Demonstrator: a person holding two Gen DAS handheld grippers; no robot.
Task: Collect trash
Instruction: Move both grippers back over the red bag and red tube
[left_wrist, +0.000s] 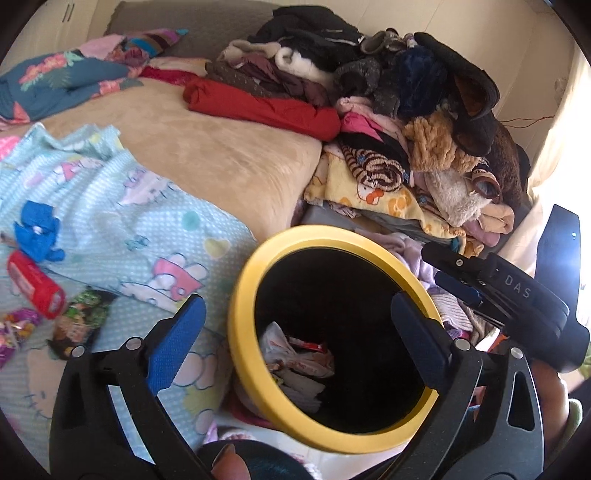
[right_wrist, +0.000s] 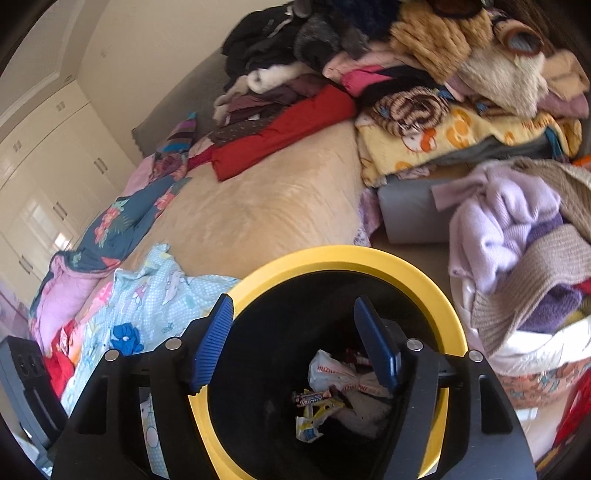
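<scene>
A black bin with a yellow rim (left_wrist: 240, 295) stands against the bed. My left gripper (left_wrist: 299, 299) is open above its mouth with nothing between the fingers. White bags and wrappers (left_wrist: 291, 354) lie at the bottom. My right gripper (right_wrist: 291, 301) is open over the same bin's rim (right_wrist: 332, 254), also empty, with white bags (right_wrist: 332, 369) and candy wrappers (right_wrist: 310, 398) below it. It shows in the left wrist view as the right gripper (left_wrist: 434, 264) at the bin's right edge. On the light blue blanket lie a crumpled blue piece (left_wrist: 37, 232), a red packet (left_wrist: 35, 284), a green wrapper (left_wrist: 85, 317) and a purple wrapper (left_wrist: 14, 328).
A tall pile of clothes (left_wrist: 388, 92) covers the far right of the bed beyond a beige blanket (left_wrist: 207, 147). A basket of lilac and beige knitwear (right_wrist: 517, 240) stands right of the bin. White wardrobes (right_wrist: 44, 147) line the left wall.
</scene>
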